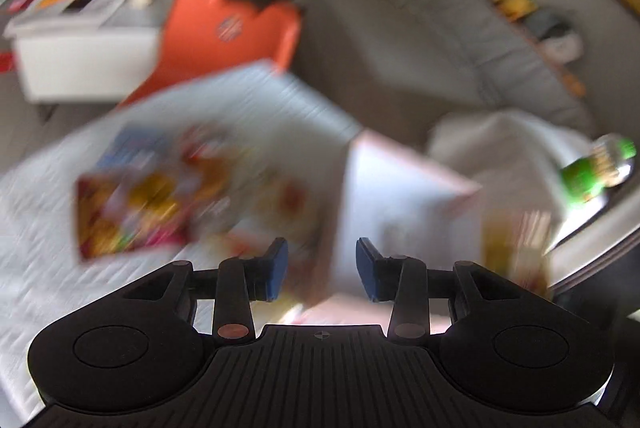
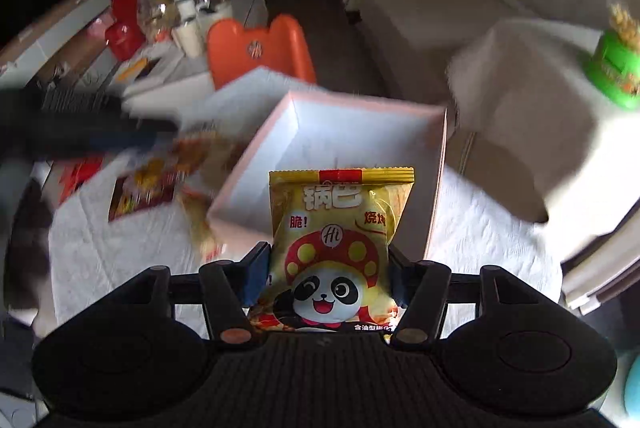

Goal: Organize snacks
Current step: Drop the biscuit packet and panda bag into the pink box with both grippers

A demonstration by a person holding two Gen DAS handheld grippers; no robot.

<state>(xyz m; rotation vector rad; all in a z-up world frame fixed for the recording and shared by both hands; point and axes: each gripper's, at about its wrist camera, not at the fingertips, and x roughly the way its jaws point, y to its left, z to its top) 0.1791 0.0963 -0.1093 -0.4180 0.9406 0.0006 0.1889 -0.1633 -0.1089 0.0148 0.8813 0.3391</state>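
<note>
Right gripper: I see its 2 blue pads clamped on a yellow snack packet, 1 on each side edge, the packet standing upright with a panda printed on its front.

Packet position: I read it as held in the air in front of the pink box, its top edge overlapping the box's near wall in my right wrist view.

Pink box: open at the top, white inside, sitting on the white quilted cloth; the part of its inside I can see is bare.

Left gripper: fingers apart, nothing between the 2 blue pads; my left wrist view is heavily blurred.

Other snacks: a red-edged packet lies flat on the cloth left of the box, with more packets beside it that are too blurred for me to count.

Same items, left view: red-edged packet, pink box, white cloth.

Background: an orange chair behind the table; a green-lidded jar to the right.
</note>
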